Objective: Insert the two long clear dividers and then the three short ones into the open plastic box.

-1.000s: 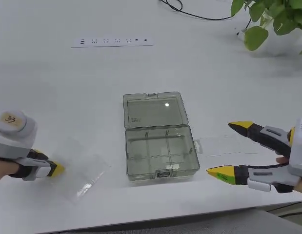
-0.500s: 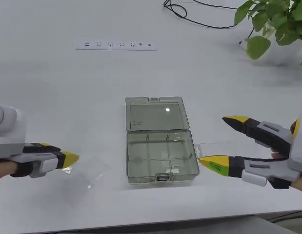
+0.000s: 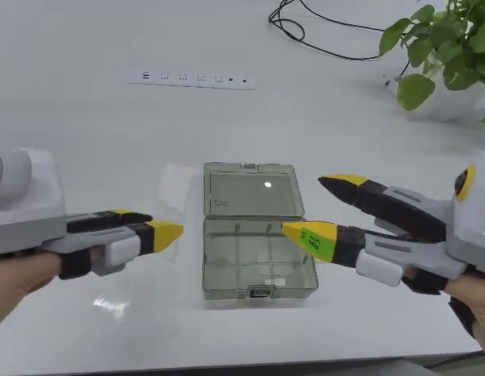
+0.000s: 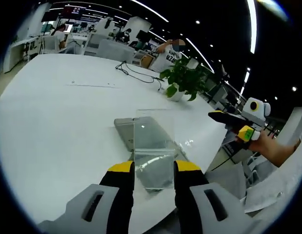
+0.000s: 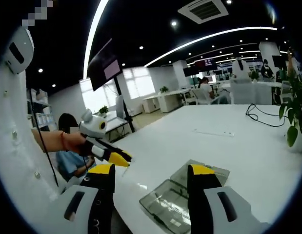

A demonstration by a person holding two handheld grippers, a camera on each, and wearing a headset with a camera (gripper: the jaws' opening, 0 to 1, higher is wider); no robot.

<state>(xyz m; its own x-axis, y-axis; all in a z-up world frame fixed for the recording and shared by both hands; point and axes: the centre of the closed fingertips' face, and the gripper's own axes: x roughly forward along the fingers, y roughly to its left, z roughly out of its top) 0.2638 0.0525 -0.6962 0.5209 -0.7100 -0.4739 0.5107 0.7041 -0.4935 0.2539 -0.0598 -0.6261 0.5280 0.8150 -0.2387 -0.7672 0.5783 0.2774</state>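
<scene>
The left gripper (image 4: 153,168) has its jaws drawn in on a clear divider (image 4: 153,141). One jaw presses each side edge, as far as I can tell, and the sheet stands up and out ahead of the tips. From the head view the same gripper (image 3: 156,225) has the sheet (image 3: 178,196) reaching forward past its yellow tips. The sheet is lifted off the white table (image 3: 85,125).

The open plastic box (image 3: 258,251) sits just beyond and to the inner side of those jaws, lid laid flat behind it. In the left gripper view the box (image 4: 124,131) lies behind the sheet.

The right gripper (image 3: 324,207) has its jaws spread wide, with nothing between them. Its lower tip hangs over the near right corner of the box, the upper one beside the lid. In its own view (image 5: 151,170) the box (image 5: 185,195) lies ahead between the jaws, with the left gripper (image 5: 114,155) further off. The right gripper (image 4: 231,124) shows to the right of the left jaws.

Well past both grippers are a power strip (image 3: 191,78), a black cable (image 3: 320,43) and a leafy plant (image 3: 446,43).
</scene>
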